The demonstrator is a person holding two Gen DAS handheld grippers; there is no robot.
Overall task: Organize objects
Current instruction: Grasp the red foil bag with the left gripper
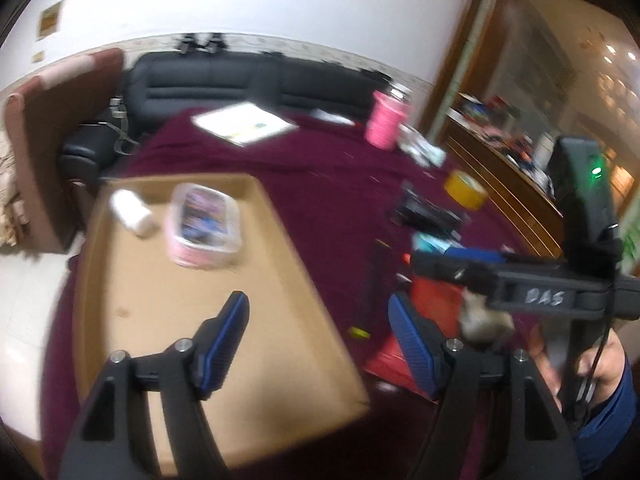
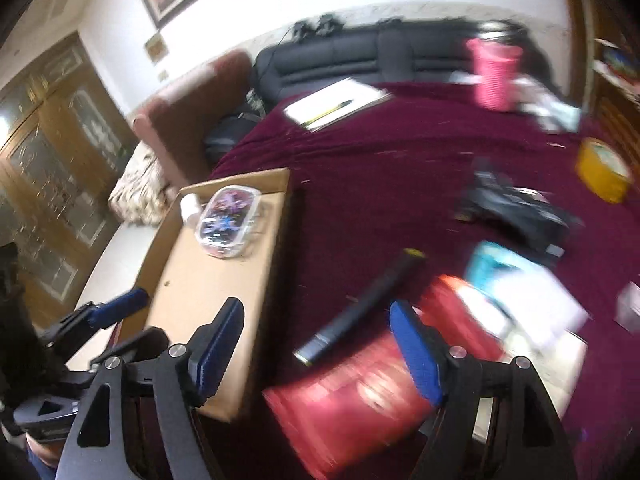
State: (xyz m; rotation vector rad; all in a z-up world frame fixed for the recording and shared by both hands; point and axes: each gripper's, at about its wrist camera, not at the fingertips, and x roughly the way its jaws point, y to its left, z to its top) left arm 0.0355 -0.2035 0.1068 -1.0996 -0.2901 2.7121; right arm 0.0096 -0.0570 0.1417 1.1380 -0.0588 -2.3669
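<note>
We hover between picks, both the left gripper and right gripper spread wide and empty. The cardboard tray at nine o'clock holds a clear container. Next we judge the black tube at twelve o'clock needs a grasp across its width.

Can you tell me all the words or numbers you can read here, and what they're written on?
"DAS", roughly, handwritten in white on the right hand-held gripper; blurred, so unsure.
Red packet: print too blurred to read.
Clear plastic container: picture label, unreadable.
White paper: markings too small.
</note>
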